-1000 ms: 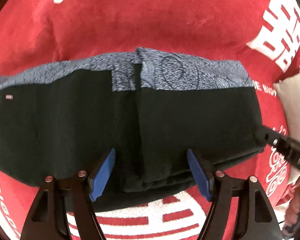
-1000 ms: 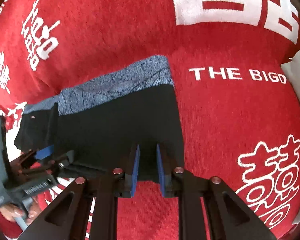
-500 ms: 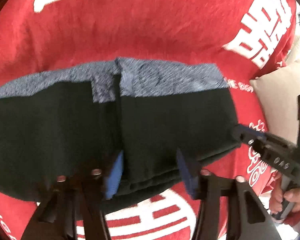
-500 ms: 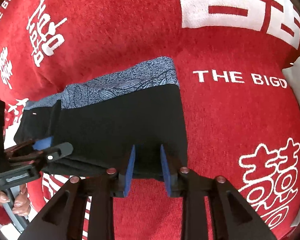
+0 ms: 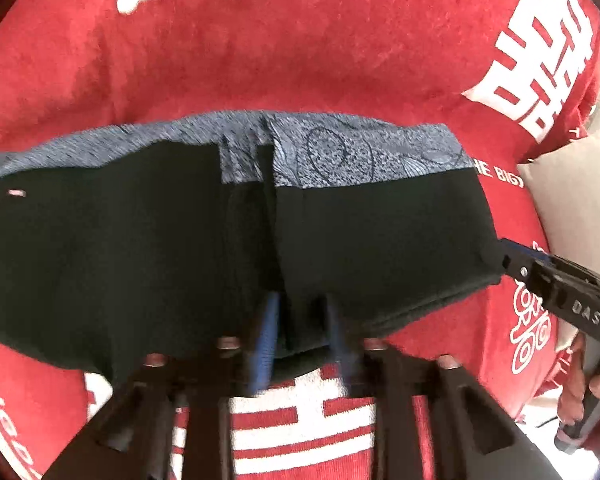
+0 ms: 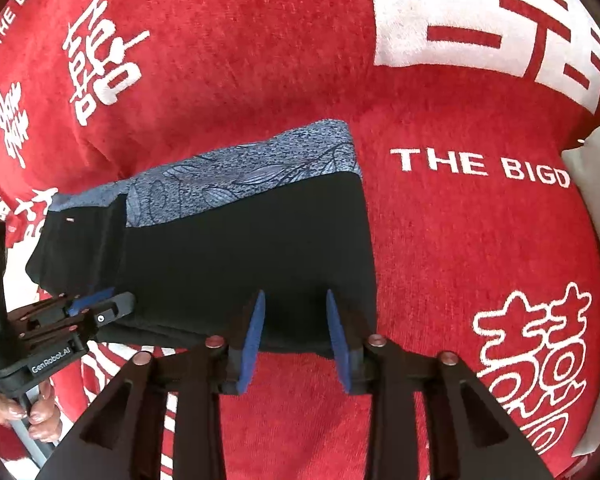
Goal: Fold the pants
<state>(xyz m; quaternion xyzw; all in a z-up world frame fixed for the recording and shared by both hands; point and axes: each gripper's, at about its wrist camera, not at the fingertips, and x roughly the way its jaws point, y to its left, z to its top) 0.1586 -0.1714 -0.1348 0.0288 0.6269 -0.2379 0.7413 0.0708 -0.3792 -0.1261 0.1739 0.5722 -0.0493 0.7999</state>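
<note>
The black pants (image 6: 244, 264) with blue patterned waistband lie on the red blanket (image 6: 460, 240), soft and light, so the near hem suits gripping: the left gripper (image 5: 298, 332) pinches it, while the right gripper (image 6: 294, 328) is released.

— How many pants?

— One pair of pants (image 5: 172, 256), black with one blue patterned band (image 5: 364, 156) along the far edge.

— And grippers?

— Two. The left gripper (image 5: 300, 336) and the right gripper (image 6: 294, 334), each with two blue pads (image 6: 252, 344).

— Hands showing?

— One in each view: the right hand (image 5: 592, 380) on its handle, and the left hand (image 6: 24, 408) on the other.

— What else?

— One red blanket (image 6: 480, 240) under it all. One white cushion (image 5: 568, 204) at its edge. I can see one small tag (image 5: 17, 193) on the pants.
</note>
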